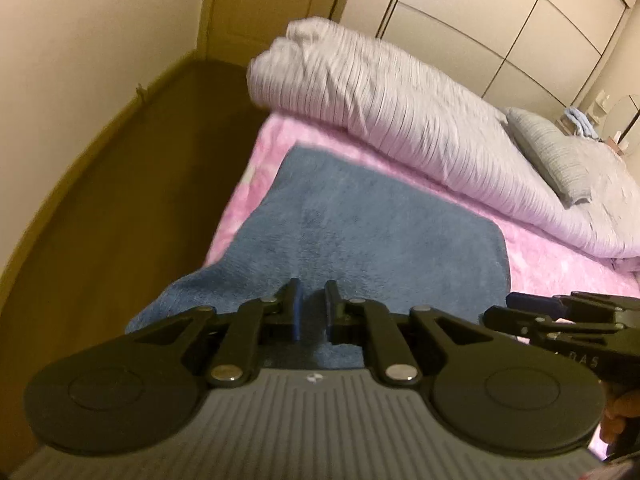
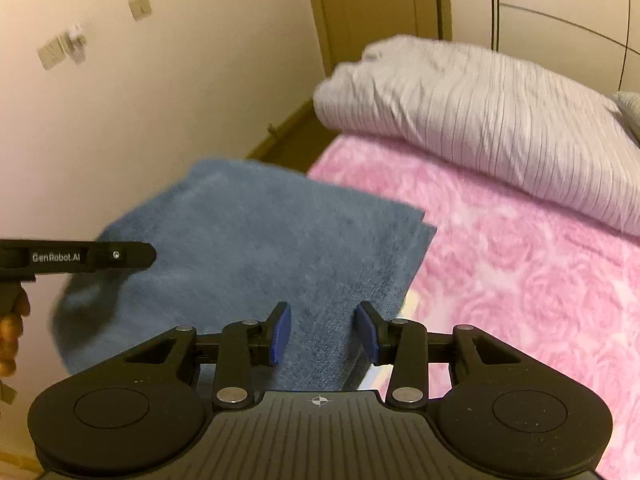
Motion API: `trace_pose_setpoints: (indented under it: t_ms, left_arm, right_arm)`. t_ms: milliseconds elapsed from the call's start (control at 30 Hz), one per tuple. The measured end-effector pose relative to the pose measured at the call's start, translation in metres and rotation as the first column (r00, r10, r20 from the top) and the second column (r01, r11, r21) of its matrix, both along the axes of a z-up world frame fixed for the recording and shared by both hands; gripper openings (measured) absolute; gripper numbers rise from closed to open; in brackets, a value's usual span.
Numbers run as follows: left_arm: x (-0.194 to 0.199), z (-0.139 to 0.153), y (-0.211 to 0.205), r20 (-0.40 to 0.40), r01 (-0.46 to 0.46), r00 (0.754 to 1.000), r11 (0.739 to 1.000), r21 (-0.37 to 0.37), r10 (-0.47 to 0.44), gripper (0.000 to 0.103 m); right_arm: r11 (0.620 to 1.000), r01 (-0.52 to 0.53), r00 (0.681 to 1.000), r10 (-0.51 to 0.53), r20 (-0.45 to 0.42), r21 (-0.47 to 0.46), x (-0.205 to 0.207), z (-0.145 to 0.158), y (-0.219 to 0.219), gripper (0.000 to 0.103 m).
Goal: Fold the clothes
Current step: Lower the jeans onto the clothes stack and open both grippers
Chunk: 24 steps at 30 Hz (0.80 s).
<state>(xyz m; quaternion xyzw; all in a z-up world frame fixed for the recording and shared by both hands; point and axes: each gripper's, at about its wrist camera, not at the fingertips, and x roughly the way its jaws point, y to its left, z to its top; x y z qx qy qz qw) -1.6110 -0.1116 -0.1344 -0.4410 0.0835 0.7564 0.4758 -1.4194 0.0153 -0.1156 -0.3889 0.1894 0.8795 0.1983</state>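
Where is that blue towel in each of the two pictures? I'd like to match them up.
Left wrist view: the towel fills the lower middle, spread on the pink blanket just beyond the tool.
Right wrist view: the towel sits centre-left, its folded corner pointing right over the pink blanket.
Shared landmark: the striped duvet, rolled up behind the towel, upper right in both.

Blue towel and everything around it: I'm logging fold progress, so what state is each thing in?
Blue towel: folded in layers, lying flat on the pink blanket.
Pink blanket: spread over the bed.
Striped duvet: bunched along the far side.
Grey pillow: lying on the duvet.
Left gripper: jaws narrowly apart over the towel.
Right gripper: open, gripping nothing.
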Motion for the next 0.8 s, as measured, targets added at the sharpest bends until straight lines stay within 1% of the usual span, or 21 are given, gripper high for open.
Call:
trace_pose_setpoints:
  t_ms: [33,100,200,267,333,367,400,500,633,733,800]
  left_arm:
    - [-0.004,-0.004,0.001,0.015,-0.003,1.0,1.0,-0.002,0.003,0.011]
    - [-0.004,-0.001,0.007,0.003,0.015,1.0,0.999,-0.031,-0.015,0.01]
    - [0.002,0.013,0.015,-0.043,0.055,0.997,0.995,-0.08,-0.059,0.009]
    - [-0.001,0.021,0.025,-0.059,0.071,0.995,0.996,-0.062,-0.074,0.009]
    - [-0.008,0.028,0.033,-0.052,0.079,0.995,0.996,-0.028,-0.081,0.01]
    - [-0.013,0.029,0.04,-0.058,0.085,0.995,0.996,-0.026,-0.087,0.01]
    - [-0.016,0.029,0.047,-0.068,0.092,0.993,0.995,-0.04,-0.094,0.01]
    - [-0.026,0.024,0.067,-0.075,0.106,0.991,0.99,-0.087,-0.113,0.01]
    - [-0.03,0.005,0.098,-0.092,0.143,0.983,0.976,-0.163,-0.16,0.011]
    - [-0.03,0.001,0.103,-0.097,0.137,0.983,0.974,-0.178,-0.156,0.011]
    - [-0.024,0.006,0.098,-0.118,0.131,0.981,0.974,-0.185,-0.155,0.011]
  right_arm:
    - [1.0,-0.005,1.0,0.005,0.01,0.007,-0.002,-0.004,0.0,0.041]
    - [1.0,-0.013,1.0,0.013,0.028,0.016,-0.006,-0.012,0.001,0.041]
    - [0.999,0.004,0.999,-0.003,0.034,-0.046,-0.007,-0.007,0.012,0.042]
    - [0.996,0.028,1.0,-0.029,-0.004,-0.085,-0.003,0.002,0.018,0.042]
    - [0.995,0.074,0.996,-0.077,-0.044,-0.072,-0.002,0.011,0.028,0.041]
    - [0.994,0.09,0.994,-0.094,-0.05,-0.064,-0.005,0.014,0.033,0.041]
    - [0.993,0.106,0.993,-0.109,-0.054,-0.059,-0.008,0.016,0.037,0.041]
    - [0.988,0.139,0.99,-0.139,-0.004,-0.073,-0.02,0.004,0.047,0.041]
    - [0.983,0.163,0.985,-0.158,0.068,-0.079,-0.031,-0.016,0.046,0.041]
    - [0.979,0.168,0.983,-0.158,0.096,-0.112,-0.035,-0.018,0.052,0.041]
    - [0.979,0.158,0.984,-0.145,0.102,-0.131,-0.034,-0.016,0.056,0.041]
